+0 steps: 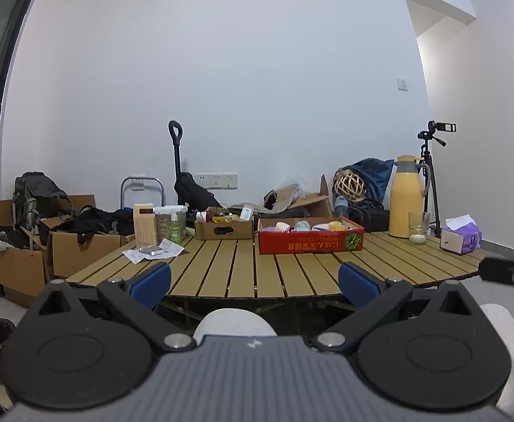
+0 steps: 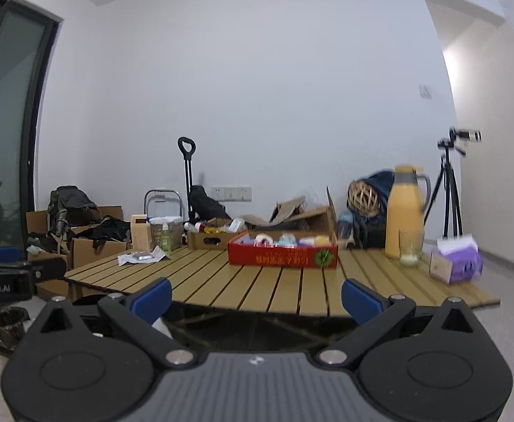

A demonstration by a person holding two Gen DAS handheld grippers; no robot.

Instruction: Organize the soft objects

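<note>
Two grippers are in view, both short of the slatted table; the left gripper has its two blue pads spread wide with nothing between them, and the right gripper stands the same, jaws wide and empty; each shows at the edge of the other's view.

On the table sits one red box, toward the far middle, well apart from both grippers; the soft things lie inside it, a mixed heap of white, blue, pink and yellow pieces, too small and blurred in the right wrist view to count.

Left of it is one brown box with a handle slot; further left stand one wooden block, one clear tub and one green bottle, with papers in front.

At the right end stand one yellow jug, one glass and one tissue box; one tripod stands behind them.
</note>
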